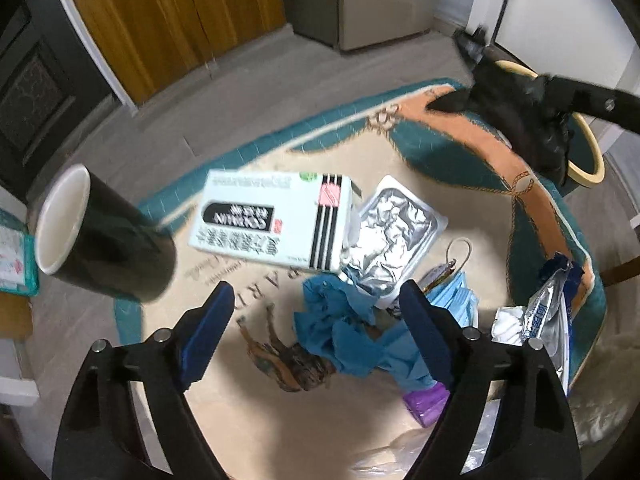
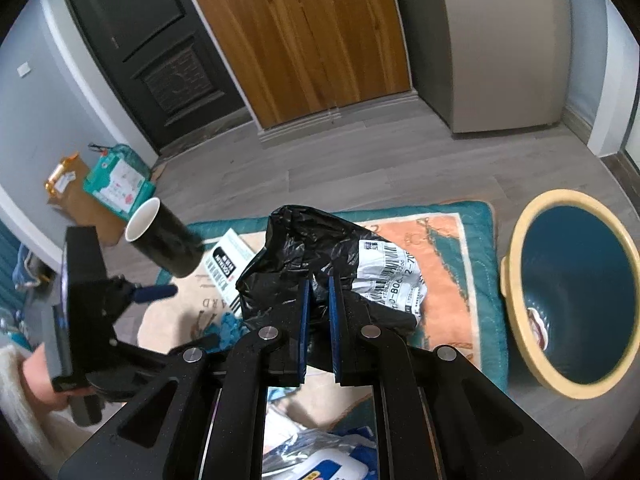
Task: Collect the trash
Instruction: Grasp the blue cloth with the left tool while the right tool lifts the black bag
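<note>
Rug [image 1: 248, 412]: "ARD"; black bag [image 2: 304, 248] label: "B00".

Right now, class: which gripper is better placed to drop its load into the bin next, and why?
The right gripper. It is shut on the black plastic bag, and the bin stands open just beside it. The left gripper is open and holds nothing, above the crumpled blue paper.

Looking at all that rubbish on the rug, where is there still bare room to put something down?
Bare rug shows in front of the crumpled blue paper, near the horse picture. The grey floor between the rug's far edge and the wooden doors is open too. It is crowded where the white box, foil tray and blue paper crowd together, with a silver packet beside them.
</note>
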